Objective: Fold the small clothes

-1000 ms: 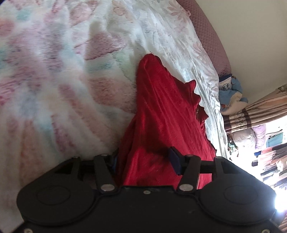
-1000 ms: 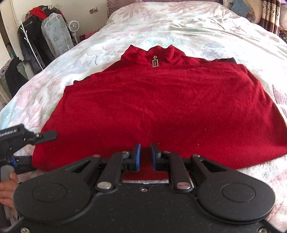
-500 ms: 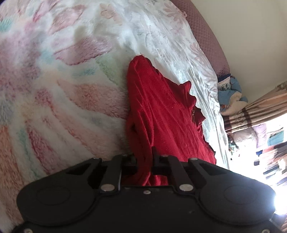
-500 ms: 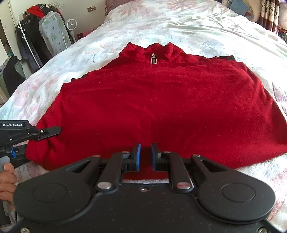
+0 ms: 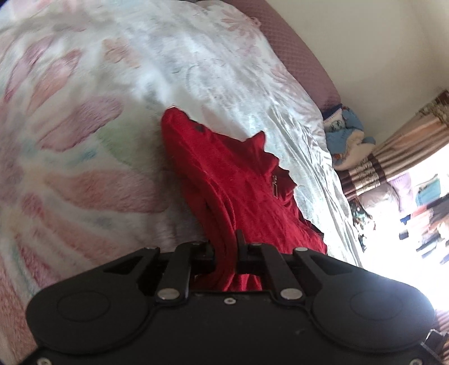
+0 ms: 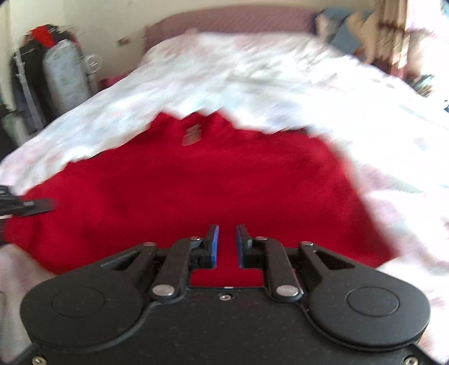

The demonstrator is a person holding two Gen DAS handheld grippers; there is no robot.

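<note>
A red zip-neck sweater (image 6: 213, 182) lies spread on the bed, collar far from me, hem near. In the left wrist view its side (image 5: 238, 191) rises in folds from the blanket into my left gripper (image 5: 226, 247), which is shut on the sweater's near left edge. My right gripper (image 6: 226, 244) sits at the middle of the near hem, its blue pads a narrow gap apart with red cloth behind them; the view is blurred, so a grip is not clear. The left gripper's tip (image 6: 33, 206) shows at the sweater's left edge.
The bed carries a fluffy pastel blanket (image 5: 70, 168) and a white floral sheet (image 5: 224, 70). A purple headboard (image 6: 238, 19) and blue pillows (image 5: 345, 137) lie at the far end. A clothes rack (image 6: 42, 75) stands left, curtains (image 5: 398, 151) right.
My left gripper closed on the sweater's left edge and lifted it. The right wrist view has tilted up and blurred, with the sweater now lower in view.
</note>
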